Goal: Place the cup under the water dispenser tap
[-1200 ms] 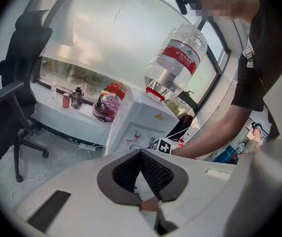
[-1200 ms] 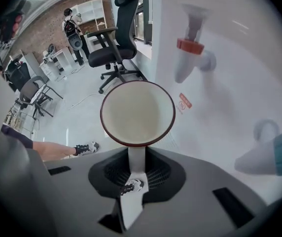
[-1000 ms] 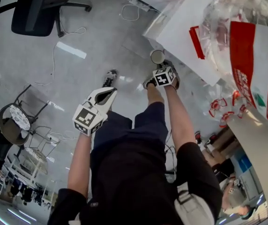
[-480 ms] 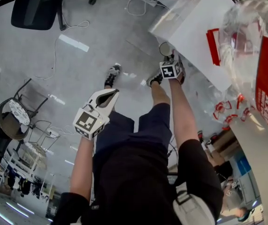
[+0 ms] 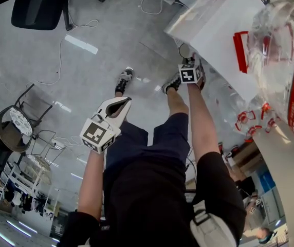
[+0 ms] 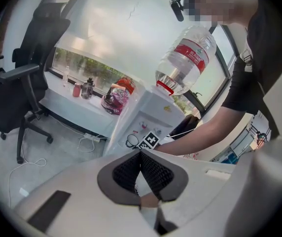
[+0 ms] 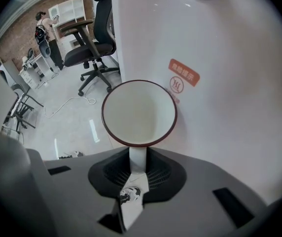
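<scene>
A white cup with a dark red rim (image 7: 138, 113) is held by its handle, with my right gripper (image 7: 137, 157) shut on it. The cup's mouth faces the camera, and the cup sits close against the white front of the water dispenser (image 7: 220, 83), just below an orange label (image 7: 184, 73). From the head view the cup (image 5: 184, 50) and right gripper (image 5: 188, 62) are at the dispenser's front panel (image 5: 214, 30), below the big water bottle (image 5: 275, 40). My left gripper (image 5: 122, 101) hangs shut and empty above the person's thigh. It looks at the dispenser (image 6: 153, 115) from a distance.
A black office chair (image 5: 39, 9) stands at the far left, with cables (image 5: 59, 60) trailing on the grey floor. A round wire seat (image 5: 14, 130) is at the left edge. The person's shoes (image 5: 122, 81) are in front of the dispenser. A white table (image 6: 77, 105) with bottles adjoins it.
My right gripper has carried the cup up the picture, closer against the dispenser's front. The left gripper has hardly shifted.
</scene>
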Demonstrator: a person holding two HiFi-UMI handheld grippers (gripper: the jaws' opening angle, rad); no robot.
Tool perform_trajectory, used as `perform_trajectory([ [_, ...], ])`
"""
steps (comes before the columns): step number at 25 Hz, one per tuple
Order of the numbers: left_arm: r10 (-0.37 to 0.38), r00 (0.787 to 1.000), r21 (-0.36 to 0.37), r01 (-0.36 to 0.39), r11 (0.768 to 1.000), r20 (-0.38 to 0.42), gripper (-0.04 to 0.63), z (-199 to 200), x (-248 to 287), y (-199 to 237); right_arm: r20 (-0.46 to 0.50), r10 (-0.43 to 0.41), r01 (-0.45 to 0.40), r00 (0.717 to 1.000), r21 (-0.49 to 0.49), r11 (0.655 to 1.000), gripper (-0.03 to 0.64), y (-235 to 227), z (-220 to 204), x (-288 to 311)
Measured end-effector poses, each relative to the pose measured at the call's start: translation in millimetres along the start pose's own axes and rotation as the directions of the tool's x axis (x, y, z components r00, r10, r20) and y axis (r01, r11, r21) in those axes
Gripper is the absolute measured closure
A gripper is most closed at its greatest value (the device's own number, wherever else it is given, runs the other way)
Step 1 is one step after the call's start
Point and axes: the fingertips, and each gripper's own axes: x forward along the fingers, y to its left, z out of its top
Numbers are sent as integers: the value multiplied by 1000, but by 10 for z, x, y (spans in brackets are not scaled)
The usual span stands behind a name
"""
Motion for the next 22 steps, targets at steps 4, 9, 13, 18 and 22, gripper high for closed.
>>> perform_trajectory([
  [4,-2,1000,-8,2,1000,-9,595,-11,-1,-10,-5,11,-11,1000,6,1000,572,13,25,-26],
  [9,-2,1000,4,3,1000,-10,595,-53,-16,-28,-19,8,-8,1000,0,1000,569,5,-2,-20],
  [13,-2,1000,8,2,1000,-14,595,-62,-28,-20,-21,13,-13,1000,-25,1000,529,35,11,-26],
  [18,-8,1000,19,9,1000,-29,596,-94,-37,-11,-17,6,-6,1000,-9,1000,500,43,-25,-60],
  [22,-17,999,26,18,999,-37,595,-87,-34,-22,-13,0,0,1000,-2,1000,503,21,-81,-184],
])
